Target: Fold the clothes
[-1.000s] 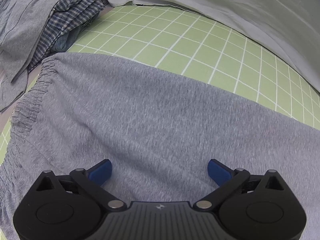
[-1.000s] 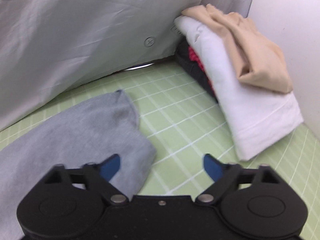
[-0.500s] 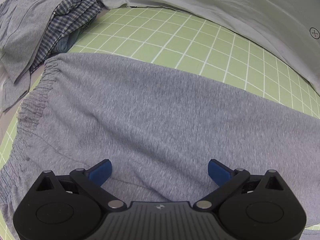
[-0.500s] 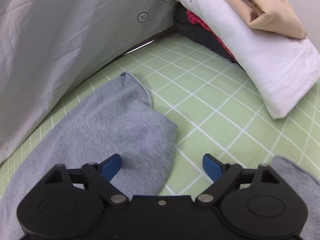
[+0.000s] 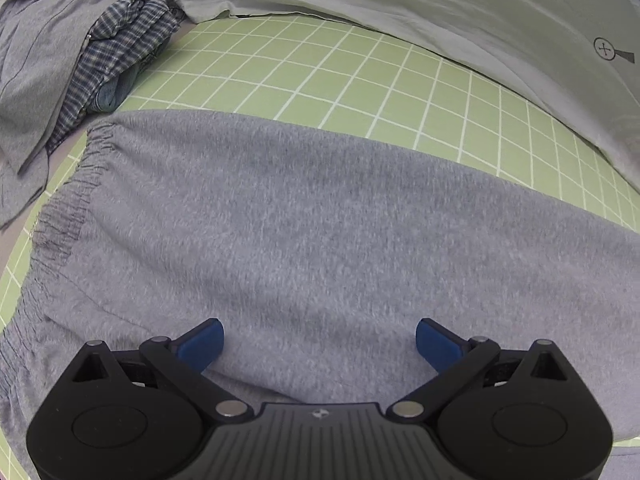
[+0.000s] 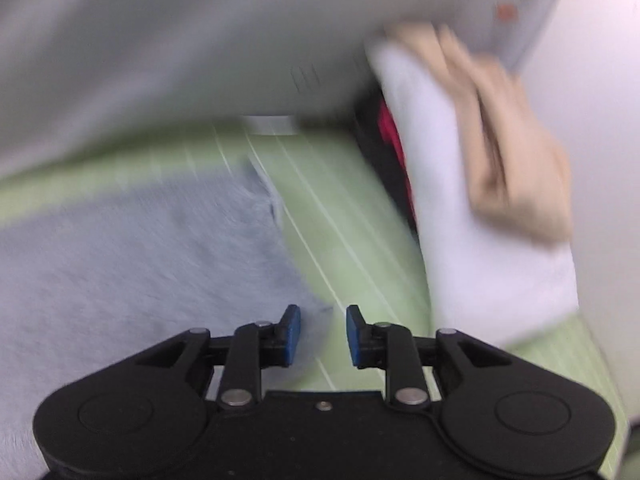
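Grey sweatpants (image 5: 304,232) lie flat on the green grid mat (image 5: 360,88), with the gathered waistband (image 5: 60,216) at the left. My left gripper (image 5: 319,345) is wide open and empty, low over the pants. In the blurred right wrist view the leg end of the pants (image 6: 168,248) lies at the left. My right gripper (image 6: 323,336) has its jaws narrowed around the corner of the leg hem, with a gap still between the pads.
A pile of plaid and grey clothes (image 5: 108,60) sits at the far left. A stack of folded white, tan, red and dark clothes (image 6: 472,184) stands at the right. A pale grey sheet (image 5: 440,8) hangs along the back of the mat.
My right gripper has narrowed from wide open and moved to the corner of the leg hem. The left gripper has shifted slightly over the pants and stays open.
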The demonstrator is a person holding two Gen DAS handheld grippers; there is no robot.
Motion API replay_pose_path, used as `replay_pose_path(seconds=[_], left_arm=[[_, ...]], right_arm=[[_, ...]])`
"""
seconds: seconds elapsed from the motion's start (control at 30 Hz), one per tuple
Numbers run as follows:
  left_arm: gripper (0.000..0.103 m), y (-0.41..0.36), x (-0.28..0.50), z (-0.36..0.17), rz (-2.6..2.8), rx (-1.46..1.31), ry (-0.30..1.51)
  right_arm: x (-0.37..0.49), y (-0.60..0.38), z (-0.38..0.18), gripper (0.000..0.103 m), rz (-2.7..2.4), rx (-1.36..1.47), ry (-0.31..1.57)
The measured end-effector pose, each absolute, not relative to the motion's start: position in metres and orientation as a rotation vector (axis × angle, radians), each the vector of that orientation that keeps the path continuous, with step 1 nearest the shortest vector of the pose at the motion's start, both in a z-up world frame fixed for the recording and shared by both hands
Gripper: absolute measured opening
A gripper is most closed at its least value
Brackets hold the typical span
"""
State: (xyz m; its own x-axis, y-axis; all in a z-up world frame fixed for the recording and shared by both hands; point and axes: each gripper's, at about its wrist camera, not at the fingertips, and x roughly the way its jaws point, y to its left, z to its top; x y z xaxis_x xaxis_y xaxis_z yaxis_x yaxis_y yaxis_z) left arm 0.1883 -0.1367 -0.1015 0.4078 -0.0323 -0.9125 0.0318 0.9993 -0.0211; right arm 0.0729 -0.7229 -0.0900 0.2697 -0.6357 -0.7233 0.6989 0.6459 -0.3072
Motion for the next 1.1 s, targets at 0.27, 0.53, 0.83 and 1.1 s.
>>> replay_pose_path(seconds=[0.27,0.53,0.83,1.1], left_arm=[[0.101,-0.132,0.138,-0.069,-0.101,-0.051,1.086],[0.101,-0.122,0.082,-0.037,-0.146,-0.072,1.009],[0.101,-0.107,0.022,-0.037,-0.142,-0.072,1.000],[0.101,-0.111,-0.018,-0.039,-0.133,-0.072,1.005]], right_arm=[[-0.028,-0.678,-0.060,0.103,-0.736,0.338,0.788],[-0.105,-0.614,-0.046,0.103,-0.649,0.462,0.735],[-0.150,-0.598,-0.075,0.103,-0.612,0.492,0.800],[-0.183,-0.620,-0.096,0.103,-0.697,0.479,0.868]])
